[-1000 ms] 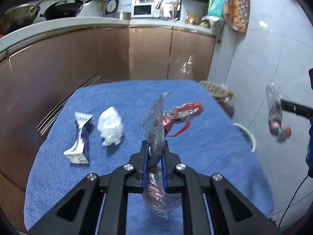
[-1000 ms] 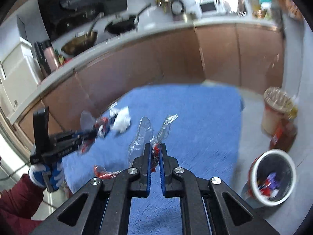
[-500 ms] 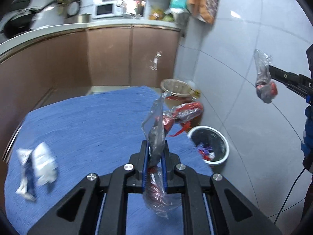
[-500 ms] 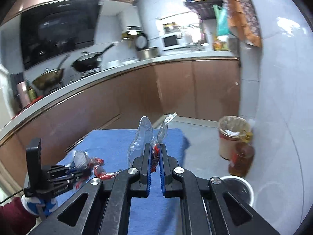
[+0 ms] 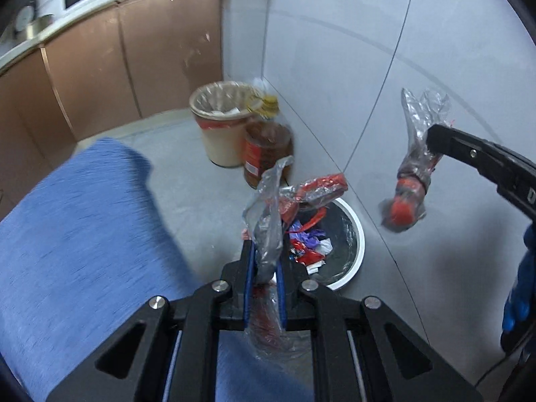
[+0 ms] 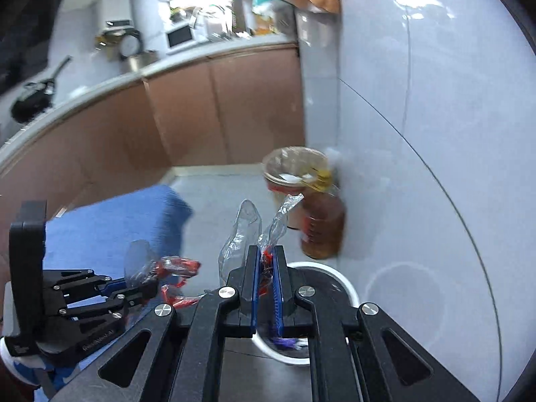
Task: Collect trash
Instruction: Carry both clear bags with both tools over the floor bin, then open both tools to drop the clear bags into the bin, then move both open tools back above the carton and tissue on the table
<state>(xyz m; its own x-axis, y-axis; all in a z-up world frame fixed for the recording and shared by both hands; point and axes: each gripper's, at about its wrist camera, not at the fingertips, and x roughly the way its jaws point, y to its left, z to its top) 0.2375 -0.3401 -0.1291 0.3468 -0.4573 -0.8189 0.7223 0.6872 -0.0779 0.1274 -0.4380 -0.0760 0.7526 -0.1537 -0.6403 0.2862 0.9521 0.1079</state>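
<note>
I have both tools out past the blue cloth's edge (image 5: 83, 234), over open grey floor with the tiled wall close behind the white-rimmed bin (image 5: 358, 234). My left gripper (image 5: 264, 264) is pinching a clear plastic wrapper with red print (image 5: 268, 231), its long axis rising away from the jaws above the bin. My right gripper (image 6: 267, 268) is clamped on a second clear wrapper (image 6: 241, 234), standing upright, above the bin's near rim.
</note>
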